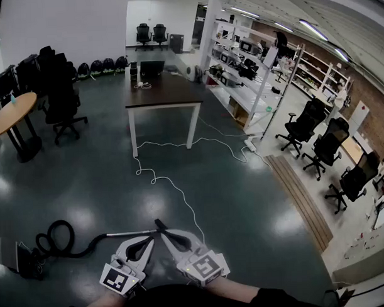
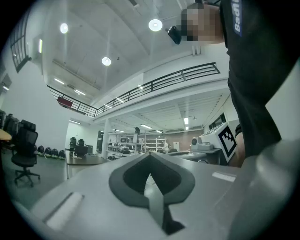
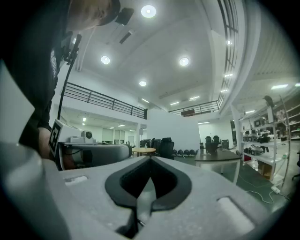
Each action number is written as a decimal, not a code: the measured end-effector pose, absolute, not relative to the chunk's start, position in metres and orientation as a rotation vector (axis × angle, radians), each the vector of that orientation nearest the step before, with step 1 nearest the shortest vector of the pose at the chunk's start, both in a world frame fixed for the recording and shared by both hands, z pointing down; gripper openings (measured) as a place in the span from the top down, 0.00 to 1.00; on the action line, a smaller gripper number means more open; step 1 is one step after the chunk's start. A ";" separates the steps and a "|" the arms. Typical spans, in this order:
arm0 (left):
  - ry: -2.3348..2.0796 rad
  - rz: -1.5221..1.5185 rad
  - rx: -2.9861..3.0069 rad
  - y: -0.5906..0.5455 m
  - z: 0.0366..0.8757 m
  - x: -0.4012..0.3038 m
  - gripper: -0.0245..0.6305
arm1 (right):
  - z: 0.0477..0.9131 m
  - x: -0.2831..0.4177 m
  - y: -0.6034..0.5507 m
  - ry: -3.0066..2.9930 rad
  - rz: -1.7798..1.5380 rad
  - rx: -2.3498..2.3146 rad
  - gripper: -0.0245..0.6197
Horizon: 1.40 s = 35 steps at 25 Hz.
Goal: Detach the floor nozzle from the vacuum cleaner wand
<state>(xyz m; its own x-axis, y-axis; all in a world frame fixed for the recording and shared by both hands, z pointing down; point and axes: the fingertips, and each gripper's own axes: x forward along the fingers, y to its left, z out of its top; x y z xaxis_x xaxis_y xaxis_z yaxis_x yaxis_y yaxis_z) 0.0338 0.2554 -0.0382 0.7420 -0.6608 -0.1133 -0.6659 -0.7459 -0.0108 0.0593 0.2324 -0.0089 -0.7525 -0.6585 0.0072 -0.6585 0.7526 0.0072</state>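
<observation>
In the head view the vacuum cleaner lies on the dark floor at the lower left. Its body [image 1: 10,253] leads into a coiled black hose [image 1: 56,237] and a thin grey wand [image 1: 125,233]. The wand ends at a small dark piece [image 1: 159,224] just ahead of my grippers; I cannot make out the nozzle's shape. My left gripper [image 1: 150,240] and right gripper [image 1: 163,235] are held close together above the wand's end, tips angled toward each other. Both are shut and empty, as the left gripper view [image 2: 150,155] and right gripper view [image 3: 150,159] show. Neither gripper view shows the vacuum.
A white cable [image 1: 174,189] snakes across the floor from the dark-topped table [image 1: 161,94] toward me. Office chairs [image 1: 63,101] and a round wooden table [image 1: 11,115] stand at the left. Shelving [image 1: 249,78] and more chairs [image 1: 327,148] line the right.
</observation>
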 end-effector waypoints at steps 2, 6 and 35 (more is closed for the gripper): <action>1.105 0.161 -2.890 0.256 -0.035 0.033 0.96 | -0.011 0.058 0.233 -2.951 -0.035 1.106 0.96; 1.112 0.155 -2.894 0.255 -0.032 0.032 0.96 | -0.008 0.057 0.233 -2.937 -0.015 1.109 0.96; 1.297 -0.001 -2.851 0.225 0.000 0.073 0.96 | 0.010 0.121 0.213 -3.029 0.102 1.051 0.96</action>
